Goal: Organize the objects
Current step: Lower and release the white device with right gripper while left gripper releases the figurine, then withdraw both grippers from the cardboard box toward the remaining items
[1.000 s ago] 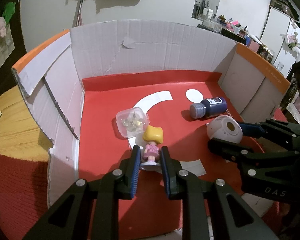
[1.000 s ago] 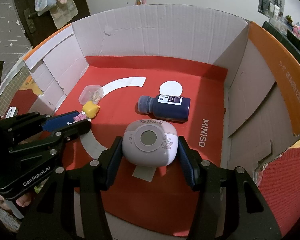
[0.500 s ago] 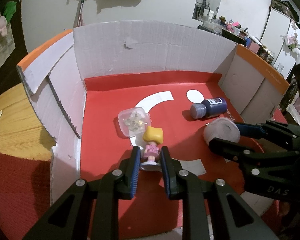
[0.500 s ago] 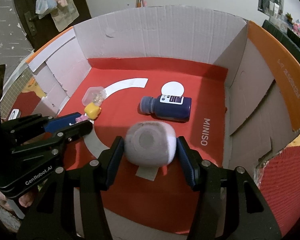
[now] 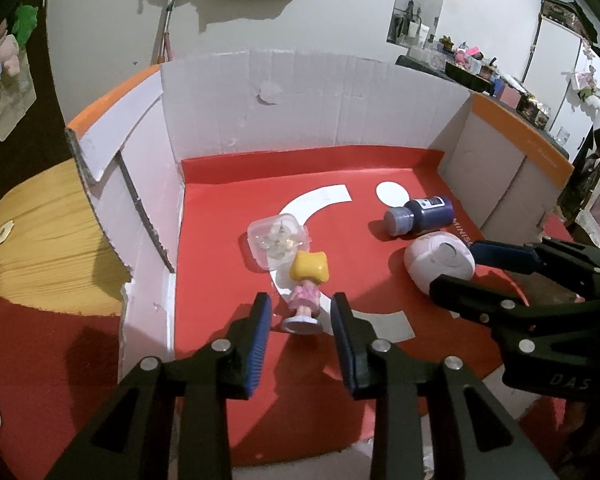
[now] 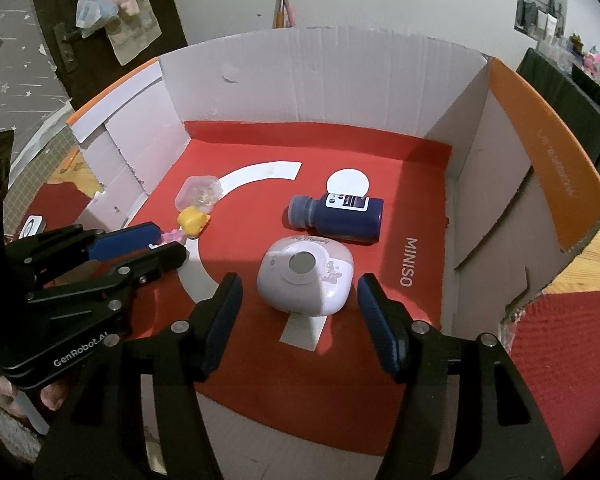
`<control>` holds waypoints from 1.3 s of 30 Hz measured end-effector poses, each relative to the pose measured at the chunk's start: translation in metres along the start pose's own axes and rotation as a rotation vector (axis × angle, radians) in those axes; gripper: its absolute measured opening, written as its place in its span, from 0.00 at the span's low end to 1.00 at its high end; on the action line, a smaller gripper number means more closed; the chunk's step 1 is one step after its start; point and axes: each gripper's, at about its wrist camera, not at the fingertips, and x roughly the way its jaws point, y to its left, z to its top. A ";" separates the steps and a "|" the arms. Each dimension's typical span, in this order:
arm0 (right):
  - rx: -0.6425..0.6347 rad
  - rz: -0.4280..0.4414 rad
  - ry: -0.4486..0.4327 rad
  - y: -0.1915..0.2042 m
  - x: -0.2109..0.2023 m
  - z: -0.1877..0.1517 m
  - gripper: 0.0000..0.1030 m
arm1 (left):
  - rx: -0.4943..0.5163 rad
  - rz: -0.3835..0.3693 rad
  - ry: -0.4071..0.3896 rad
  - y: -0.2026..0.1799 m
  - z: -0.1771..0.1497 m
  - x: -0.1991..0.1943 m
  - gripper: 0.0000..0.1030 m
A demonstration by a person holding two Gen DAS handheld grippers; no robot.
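A: How do the jaws of the left gripper (image 5: 302, 322) stand?

B: They are opening. The little figure (image 5: 306, 294) with the yellow hair and pink dress stands upright between the blue pads, with a gap on each side, so nothing is gripped.

A: And the right gripper (image 6: 298, 294)?

B: Its jaws are opening too. The pale lilac rounded case (image 6: 306, 276) lies on the red floor between the fingers, clear of both pads.

A: Where does all this sit?

B: Inside the open cardboard box (image 6: 320, 80), white-walled with orange flaps. The figure is near the left wall, just in front of a small clear plastic box (image 5: 278, 238). The dark blue bottle (image 6: 340, 216) lies on its side just behind the lilac case, its cap towards the left, beside a white disc printed on the floor
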 end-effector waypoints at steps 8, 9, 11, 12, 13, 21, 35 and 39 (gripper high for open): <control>-0.006 0.001 -0.014 0.003 -0.008 -0.005 0.62 | 0.009 0.002 -0.015 -0.002 -0.001 -0.008 0.42; -0.006 0.002 -0.017 0.004 -0.010 -0.005 0.62 | 0.010 0.003 -0.018 -0.003 -0.001 -0.009 0.43; -0.008 0.003 -0.021 0.004 -0.014 -0.007 0.62 | 0.011 0.003 -0.023 -0.003 -0.001 -0.012 0.43; -0.009 0.004 -0.025 0.005 -0.016 -0.007 0.62 | 0.013 0.003 -0.026 -0.004 -0.002 -0.014 0.46; -0.010 0.005 -0.026 0.005 -0.017 -0.008 0.63 | 0.015 0.005 -0.029 -0.004 -0.002 -0.016 0.48; -0.017 0.010 -0.050 0.011 -0.031 -0.012 0.70 | 0.029 0.030 -0.061 -0.008 -0.008 -0.030 0.60; -0.025 0.014 -0.088 0.019 -0.053 -0.021 0.83 | 0.014 0.050 -0.108 -0.009 -0.016 -0.055 0.83; -0.027 0.016 -0.099 0.021 -0.059 -0.024 0.83 | 0.009 0.055 -0.121 -0.008 -0.019 -0.062 0.86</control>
